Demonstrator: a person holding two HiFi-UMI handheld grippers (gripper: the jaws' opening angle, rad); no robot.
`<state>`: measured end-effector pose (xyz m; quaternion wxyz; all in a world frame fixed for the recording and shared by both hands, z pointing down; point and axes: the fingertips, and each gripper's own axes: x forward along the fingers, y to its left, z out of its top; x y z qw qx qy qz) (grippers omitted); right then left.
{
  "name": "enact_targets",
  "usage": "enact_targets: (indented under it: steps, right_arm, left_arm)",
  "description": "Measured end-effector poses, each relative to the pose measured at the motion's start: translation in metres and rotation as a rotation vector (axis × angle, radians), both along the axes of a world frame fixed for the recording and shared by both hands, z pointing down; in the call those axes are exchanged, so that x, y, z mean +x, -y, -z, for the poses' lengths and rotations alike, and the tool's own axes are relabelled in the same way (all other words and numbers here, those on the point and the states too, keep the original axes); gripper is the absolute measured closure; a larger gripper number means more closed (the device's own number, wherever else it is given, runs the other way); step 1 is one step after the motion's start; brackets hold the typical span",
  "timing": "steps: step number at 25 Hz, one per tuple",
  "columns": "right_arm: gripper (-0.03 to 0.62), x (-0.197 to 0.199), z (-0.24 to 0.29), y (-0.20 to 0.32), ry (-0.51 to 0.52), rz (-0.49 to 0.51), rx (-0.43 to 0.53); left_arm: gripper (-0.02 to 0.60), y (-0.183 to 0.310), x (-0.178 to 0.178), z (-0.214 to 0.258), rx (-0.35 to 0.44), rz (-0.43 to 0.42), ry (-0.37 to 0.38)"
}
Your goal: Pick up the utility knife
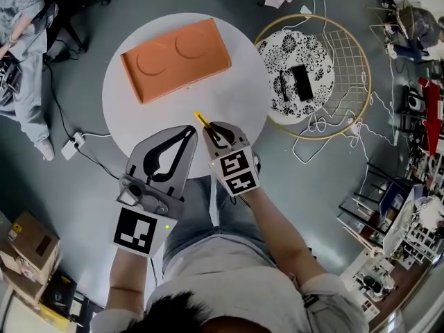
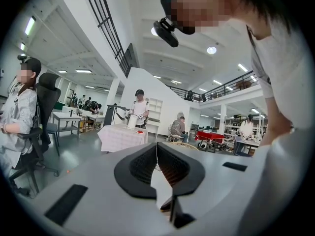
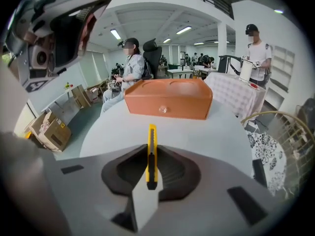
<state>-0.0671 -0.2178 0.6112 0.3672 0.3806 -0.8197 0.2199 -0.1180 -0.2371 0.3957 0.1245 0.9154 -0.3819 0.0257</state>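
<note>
The left gripper [image 1: 189,130] is hovering over the 6 o'clock edge of the round white worktop [image 1: 236,96]. Its jaws are pressing together with nothing between them, and the left gripper view is looking out over the room rather than down at any task item, so this gripper is taking no part in the grasp. Just beside it, toward 3 o'clock, the right gripper [image 1: 214,133] is pinching the utility knife [image 1: 201,120] between its jaws. The yellow body is sitting squarely in the centre line of the pads. The knife's long axis is running in line with the jaws. In the right gripper view the rear end is lying inside the grip and the front end is projecting straight out toward 12 o'clock. In the head view the exposed tip is pointing toward 11 o'clock, over the worktop. The knife is aiming at the orange box [image 1: 177,59], which is resting well apart on the far half of the worktop. The right gripper is therefore the only one engaged. The left jaw tips are standing near the knife tip but are not touching it. The knife appears to be clear of the surface, although no view is showing the gap beneath it outright. As a judgement, the grasp is looking complete. The coming move is calling for a straight upward lift that keeps the projecting tip away from the left gripper.
</note>
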Motion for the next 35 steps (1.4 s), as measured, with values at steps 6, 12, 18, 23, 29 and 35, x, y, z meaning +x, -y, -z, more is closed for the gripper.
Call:
enact_targets:
  steps: [6,12,18,23,29,35]
  right_arm:
    - [0.53,-0.006,0.056,0.005,0.123,0.025,0.096]
    - [0.53,0.0,0.117,0.001,0.234,0.062,0.185]
    - [0.53,0.009,0.179,-0.005,0.331,0.131,0.296]
    - [0.53,0.025,0.237,-0.022,0.411,0.19,0.383]
    - [0.53,0.049,0.294,-0.056,0.495,0.266,0.489]
    - [0.53,0.074,0.336,-0.087,0.559,0.319,0.561]
  left_arm:
    - [0.571,-0.007,0.008,0.017,0.031,0.02,-0.008]
    - [0.571,-0.021,0.019,0.036,0.057,0.064,0.004]
    - [0.571,-0.034,0.026,0.054,0.082,0.15,0.003]
    - [0.571,-0.05,0.038,0.074,0.112,0.217,0.021]
    - [0.571,-0.08,0.063,0.093,0.165,0.25,0.042]
    - [0.571,-0.106,0.086,0.117,0.24,0.283,0.048]
